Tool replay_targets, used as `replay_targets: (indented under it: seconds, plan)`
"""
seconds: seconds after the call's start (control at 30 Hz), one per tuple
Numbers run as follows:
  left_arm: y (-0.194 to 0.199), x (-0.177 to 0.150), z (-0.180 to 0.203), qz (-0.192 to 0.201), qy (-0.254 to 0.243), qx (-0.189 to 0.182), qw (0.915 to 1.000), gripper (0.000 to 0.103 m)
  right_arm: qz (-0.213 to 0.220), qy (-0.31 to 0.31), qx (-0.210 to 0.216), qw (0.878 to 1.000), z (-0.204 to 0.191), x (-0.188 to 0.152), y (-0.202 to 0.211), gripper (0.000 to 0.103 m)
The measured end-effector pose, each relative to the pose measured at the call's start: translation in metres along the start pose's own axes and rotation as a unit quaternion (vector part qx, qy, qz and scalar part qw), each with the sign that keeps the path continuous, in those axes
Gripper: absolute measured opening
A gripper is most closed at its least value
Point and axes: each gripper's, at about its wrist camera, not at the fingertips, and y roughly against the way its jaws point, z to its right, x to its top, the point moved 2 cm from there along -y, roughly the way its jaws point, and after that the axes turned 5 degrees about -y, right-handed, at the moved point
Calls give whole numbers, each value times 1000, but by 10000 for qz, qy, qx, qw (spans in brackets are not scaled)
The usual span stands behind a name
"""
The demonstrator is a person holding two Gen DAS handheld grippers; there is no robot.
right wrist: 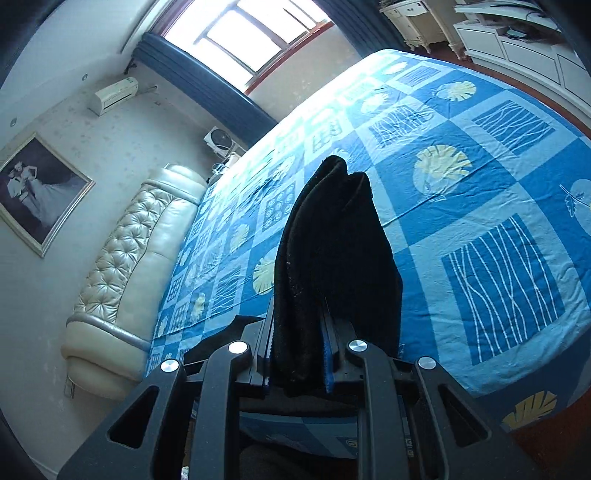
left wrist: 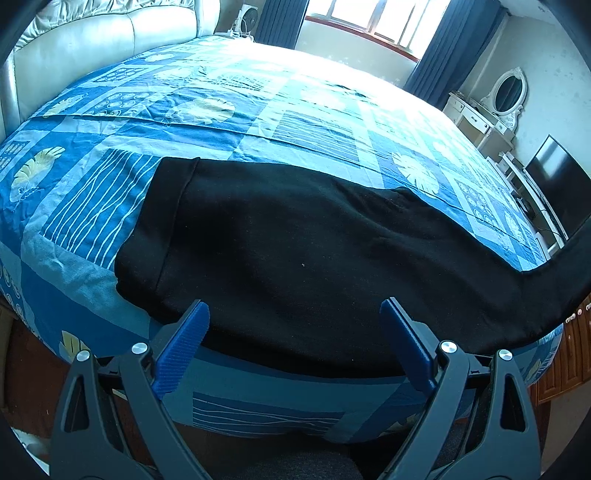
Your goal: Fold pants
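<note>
Left wrist view shows me one big bed (left wrist: pixel 258 110) with a blue patchwork sheet full of leaf squares and stripy squares. It fills most of the picture. Behind it I count one pale padded headboard (left wrist: pixel 92 40), one bright window (left wrist: pixel 380 22) with dark blue curtains on both sides, one white dresser with one oval mirror (left wrist: pixel 509 88), and one black TV screen (left wrist: pixel 554 177).

I see one pair of black pants (left wrist: pixel 295 240) lying flat near the front edge of the bed. The waistband end is on the left. The leg end runs off to the right and lifts up off the bed toward the picture's edge.

My left gripper (left wrist: pixel 295 310) is spread wide. Its two blue fingers (left wrist: pixel 184 343) sit apart over the near edge of the pants, and nothing is squeezed between them.

In the right wrist view I see the same one bed (right wrist: pixel 480 184), one headboard (right wrist: pixel 140 251), one framed picture (right wrist: pixel 40 192) on the wall, one white air conditioner (right wrist: pixel 114 94) and one small fan (right wrist: pixel 219 140).

My right gripper (right wrist: pixel 299 354) is pinching the pants (right wrist: pixel 332 240). A thick bunch of black cloth is held tight between its two fingers and sticks up past the tips, above the bed.
</note>
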Motion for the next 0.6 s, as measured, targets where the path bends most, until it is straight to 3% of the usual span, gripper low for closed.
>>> replay_targets:
  seconds: [0.23, 0.6]
  plan:
    - [-4, -4, 9, 33, -152, 36, 9999, 93, -505, 569, -30, 9971, -69, -35, -81, 20]
    - [-4, -5, 22, 72, -271, -47, 9996, 93, -1211, 1351, -1083, 9774, -98, -111, -196, 20]
